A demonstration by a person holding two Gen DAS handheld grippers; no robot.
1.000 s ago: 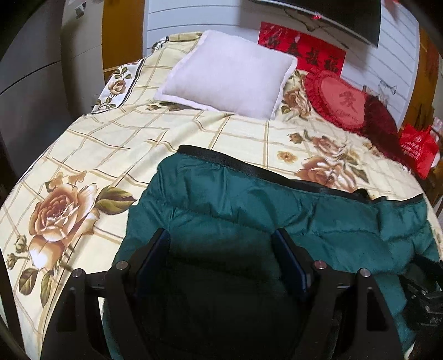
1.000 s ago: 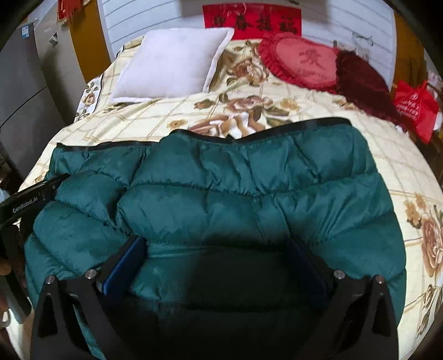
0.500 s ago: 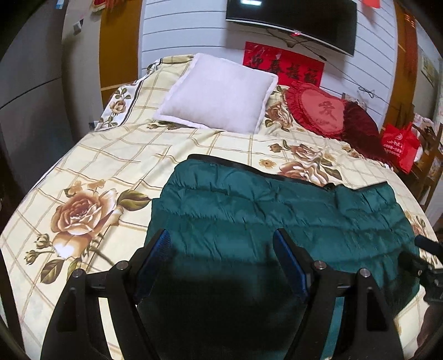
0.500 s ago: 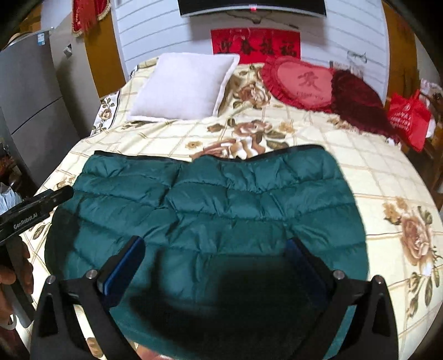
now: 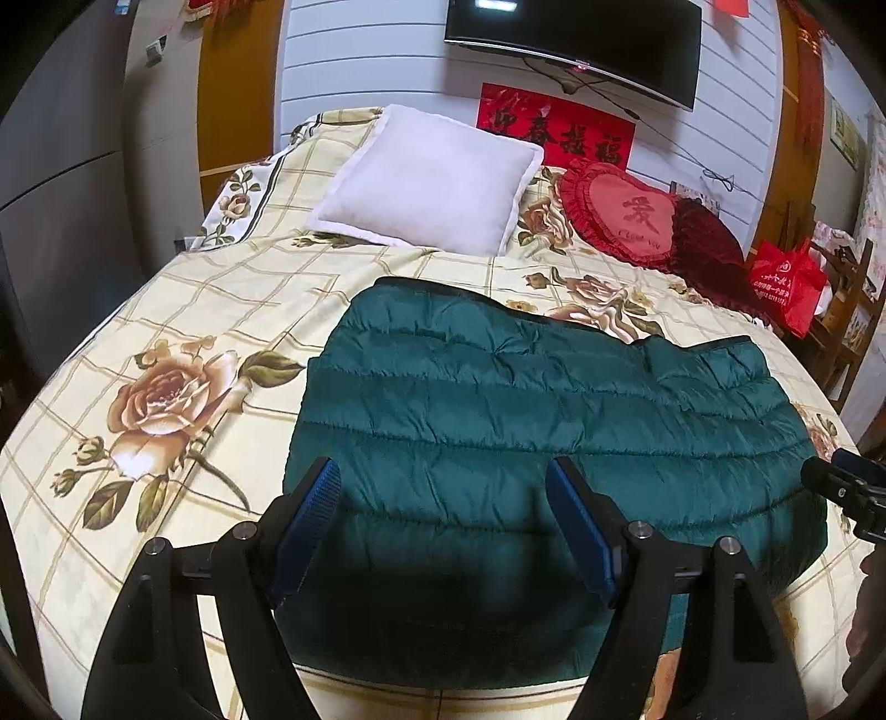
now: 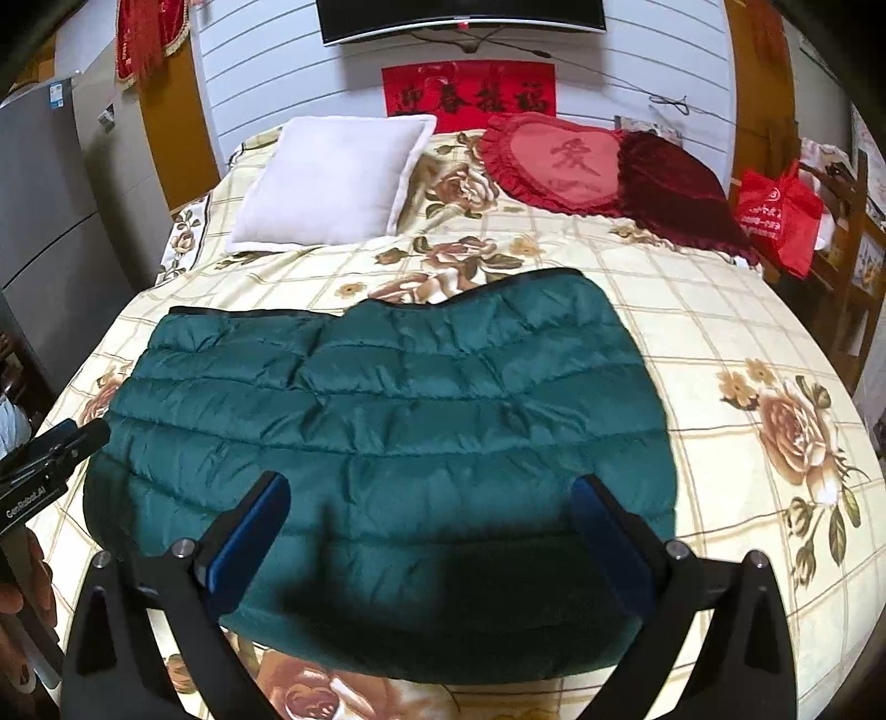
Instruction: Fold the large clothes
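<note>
Now, from the left wrist camera, the left gripper fills the bottom of the frame with its blue-padded fingers spread wide and nothing between them. Centre frame lies the green puffer jacket, flat on the bedspread, a cream check with big roses. Its dark-trimmed edge runs across the far side, towards the top of the frame. A white pillow sits in the upper middle, a red heart cushion to its right, and a dark red cushion just beside that. At the far right edge a red bag shows, and lower down the tip of the right gripper pokes in beside the jacket's right side.

Over to the right wrist camera: the right gripper at the bottom, fingers also wide apart and gripping nothing. The jacket spreads across the middle of the frame on the bedspread, folded into a broad block with quilted bands running left to right. Pillow upper left, heart cushion upper centre-right, dark red cushion touching it, red bag at the right edge. At the left edge the left gripper reaches in near the jacket's left side. A TV hangs on the wall at the top.
</note>
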